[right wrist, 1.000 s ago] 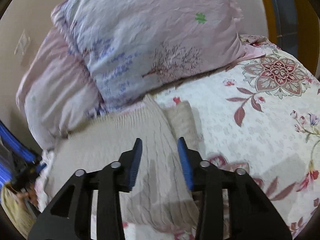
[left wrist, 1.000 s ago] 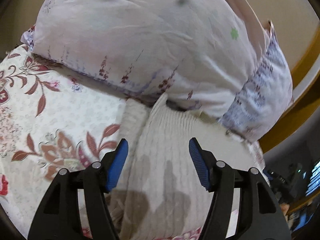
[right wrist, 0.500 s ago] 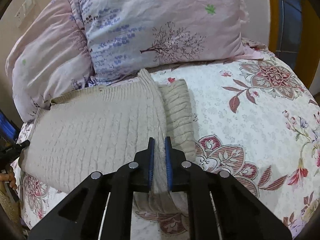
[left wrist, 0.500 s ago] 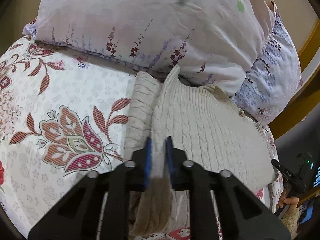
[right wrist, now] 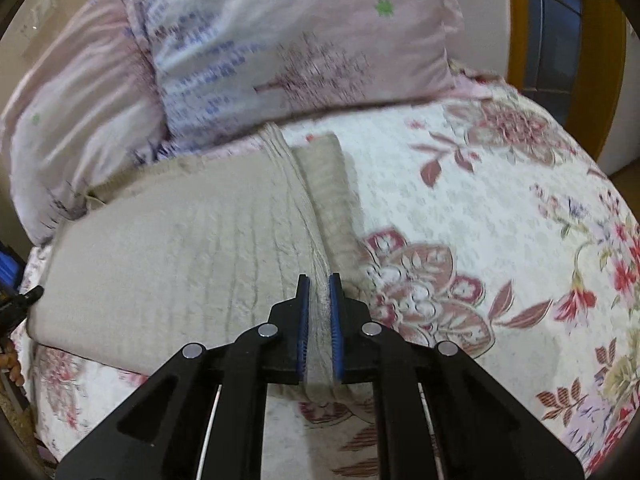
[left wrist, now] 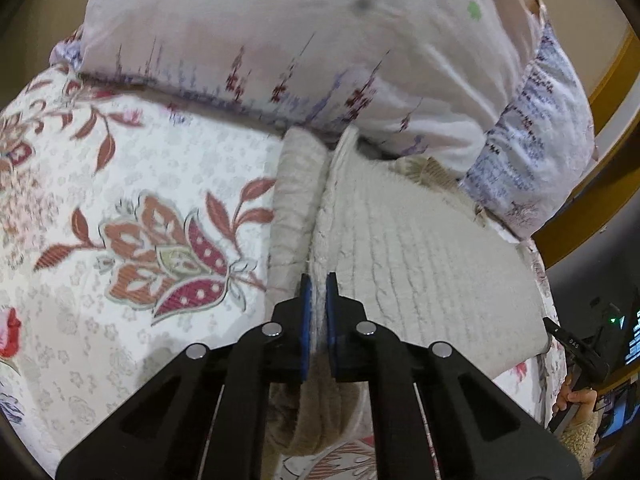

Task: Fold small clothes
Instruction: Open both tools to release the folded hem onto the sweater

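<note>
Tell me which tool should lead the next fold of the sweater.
Neither clearly. The left tool and right tool are each shut on the sweater, pinching a raised ridge beside the sleeve. Probably move both together toward the far side.

1. A bed covered with a white quilted bedspread printed with red and brown flowers and leaves [left wrist: 132, 208] [right wrist: 500, 216] fills most of both views.
2. At the head of the bed lie large pale pink pillows with small purple and maroon sprig prints [left wrist: 304, 36] [right wrist: 304, 32], one leaning against another.
3. Behind the pillows stands a plain beige wall [right wrist: 44, 8].
4. A mustard-yellow wooden frame [left wrist: 612, 80] [right wrist: 516, 20] runs beside the bed, with dark blue panes [right wrist: 560, 4] next to it in the right wrist view.
5. Dark screens with lit text [left wrist: 632, 340] show at the far edge of the left wrist view.
6. The light is soft and indoor.
</note>
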`<state>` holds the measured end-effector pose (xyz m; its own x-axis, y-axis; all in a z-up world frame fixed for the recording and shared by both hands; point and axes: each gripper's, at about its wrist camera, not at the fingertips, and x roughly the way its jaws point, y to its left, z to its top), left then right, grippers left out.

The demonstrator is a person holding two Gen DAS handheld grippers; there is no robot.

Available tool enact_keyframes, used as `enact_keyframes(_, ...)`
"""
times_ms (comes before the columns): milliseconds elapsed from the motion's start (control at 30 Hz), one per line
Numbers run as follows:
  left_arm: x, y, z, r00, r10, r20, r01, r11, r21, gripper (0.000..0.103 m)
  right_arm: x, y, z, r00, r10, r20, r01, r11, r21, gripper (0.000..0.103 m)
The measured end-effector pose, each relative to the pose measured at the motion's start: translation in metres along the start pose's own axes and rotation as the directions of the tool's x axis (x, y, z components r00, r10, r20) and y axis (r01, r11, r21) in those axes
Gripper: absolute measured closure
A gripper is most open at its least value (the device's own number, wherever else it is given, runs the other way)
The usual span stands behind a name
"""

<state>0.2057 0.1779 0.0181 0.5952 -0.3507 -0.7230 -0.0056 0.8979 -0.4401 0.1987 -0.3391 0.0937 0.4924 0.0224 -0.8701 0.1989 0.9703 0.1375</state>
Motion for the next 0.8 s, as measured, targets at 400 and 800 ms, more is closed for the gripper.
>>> enact_keyframes(400,-0.029,-0.036,0.001,0.988,0.017,0.151,-0.032,0.995,0.099,0.050,-0.019,0.024,0.015,0.997,0.018,0.075,-0.015,0.999,-0.042,0.071)
enact_keyframes(800,0.021,-0.075,-0.018,0.999,0.053,0.005,-0.052,0.968,0.247,0.036,0.024,0.088,0.001,1.000,-0.005,-0.010,0.002,0.958,-0.285,0.051)
